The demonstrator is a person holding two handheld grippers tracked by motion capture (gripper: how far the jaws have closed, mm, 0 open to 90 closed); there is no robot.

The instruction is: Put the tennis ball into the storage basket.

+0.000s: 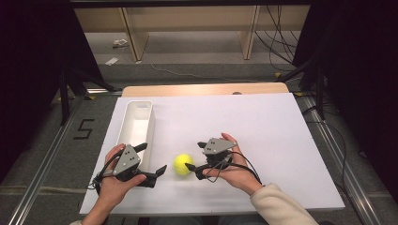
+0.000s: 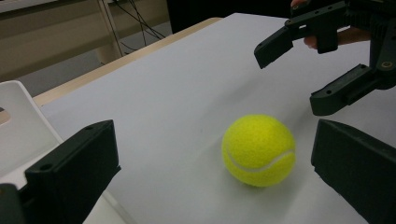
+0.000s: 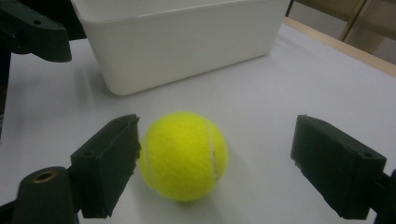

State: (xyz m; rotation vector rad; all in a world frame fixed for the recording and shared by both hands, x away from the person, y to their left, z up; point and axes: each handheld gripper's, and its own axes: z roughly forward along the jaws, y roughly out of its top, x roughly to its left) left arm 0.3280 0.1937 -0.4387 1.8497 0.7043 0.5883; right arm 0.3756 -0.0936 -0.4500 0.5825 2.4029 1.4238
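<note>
The tennis ball (image 1: 183,164) lies on the white board (image 1: 263,140), near its front edge, just beside the near end of the white bin (image 1: 136,123). From the ball, the bin sits at about 10 o'clock in the high view.

My right gripper (image 1: 192,171) comes at the ball from 3 o'clock. Its jaws stand wide apart and bracket the ball: in the right gripper view the ball (image 3: 183,155) sits hard against one jaw, possibly touching, with a clear gap to the other. Nothing is clamped.

My left gripper (image 1: 162,169) rests at 9 o'clock of the ball, jaws spread, holding nothing. In the left gripper view the ball (image 2: 258,150) lies ahead, nearer one jaw.

Judgement: the step in hand is the approach to grasp with my right gripper. The next move calls for centring the ball between the jaws, then closing evenly; a one-sided push could roll it away. The bin is the likely destination.
</note>
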